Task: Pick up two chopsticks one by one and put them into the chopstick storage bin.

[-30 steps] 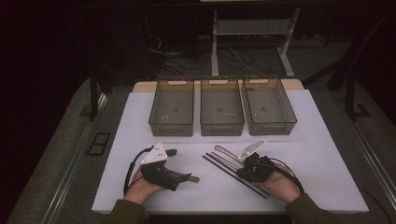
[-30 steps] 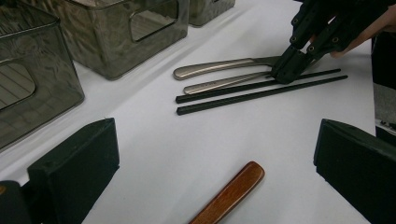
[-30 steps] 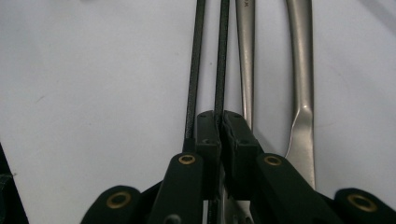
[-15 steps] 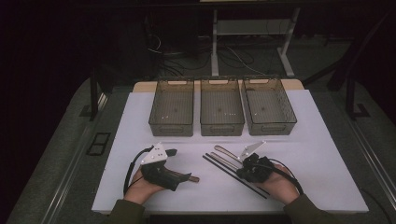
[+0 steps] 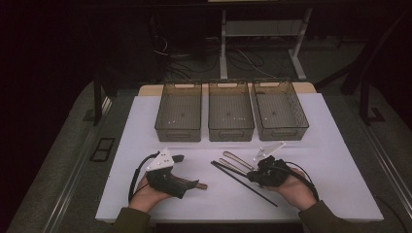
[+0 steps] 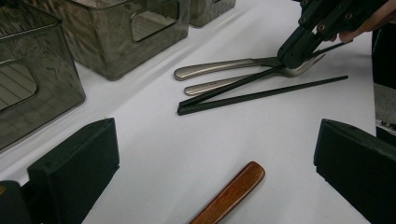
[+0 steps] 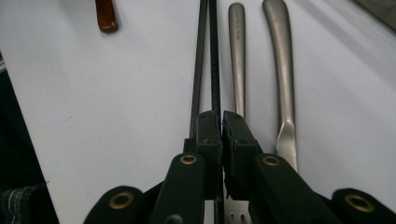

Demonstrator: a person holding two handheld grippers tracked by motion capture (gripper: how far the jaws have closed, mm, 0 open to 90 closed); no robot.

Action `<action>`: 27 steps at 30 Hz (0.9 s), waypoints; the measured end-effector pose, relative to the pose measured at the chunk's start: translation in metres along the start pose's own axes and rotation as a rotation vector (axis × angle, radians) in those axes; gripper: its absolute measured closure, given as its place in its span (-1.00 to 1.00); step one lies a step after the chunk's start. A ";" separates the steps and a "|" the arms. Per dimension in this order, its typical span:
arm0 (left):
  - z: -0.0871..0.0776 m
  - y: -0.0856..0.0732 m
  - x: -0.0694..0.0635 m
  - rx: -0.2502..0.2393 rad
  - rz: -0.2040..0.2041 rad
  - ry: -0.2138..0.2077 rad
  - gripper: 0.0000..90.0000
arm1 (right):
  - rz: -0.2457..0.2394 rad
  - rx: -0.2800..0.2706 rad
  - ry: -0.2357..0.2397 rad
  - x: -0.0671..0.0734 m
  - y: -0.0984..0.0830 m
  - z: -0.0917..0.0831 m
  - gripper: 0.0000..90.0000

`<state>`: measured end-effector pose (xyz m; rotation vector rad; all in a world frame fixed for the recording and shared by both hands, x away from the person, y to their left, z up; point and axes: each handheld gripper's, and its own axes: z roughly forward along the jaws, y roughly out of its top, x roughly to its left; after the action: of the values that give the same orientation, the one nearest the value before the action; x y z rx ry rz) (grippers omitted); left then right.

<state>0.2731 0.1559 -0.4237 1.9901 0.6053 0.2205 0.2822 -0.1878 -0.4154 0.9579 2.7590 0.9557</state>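
Two black chopsticks lie crossed on the white board, beside a metal fork and a second metal utensil. My right gripper is shut on one chopstick. In the left gripper view, that gripper holds the chopstick with this end slightly raised, while the other chopstick lies flat. My left gripper stands wide open and rests low on the board. A brown wooden handle lies between its jaws without touching them. In the high view, the left gripper sits left of the right gripper.
Three translucent grey bins stand side by side at the back of the board. Two of them are close to the left gripper. Dark floor and table legs lie beyond.
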 end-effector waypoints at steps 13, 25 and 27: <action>0.000 0.000 0.000 0.000 0.001 -0.001 -1.00 | -0.005 -0.069 0.009 -0.002 0.005 -0.017 0.89; 0.000 0.000 -0.001 -0.007 -0.002 -0.001 -1.00 | 0.003 -0.140 0.014 -0.009 0.020 -0.030 0.89; 0.000 -0.001 -0.001 -0.006 -0.002 0.000 -1.00 | 0.000 -0.151 0.014 -0.010 0.025 -0.032 0.89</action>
<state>0.2723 0.1560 -0.4240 1.9833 0.6058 0.2213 0.2958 -0.1957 -0.3763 0.9310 2.6523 1.1556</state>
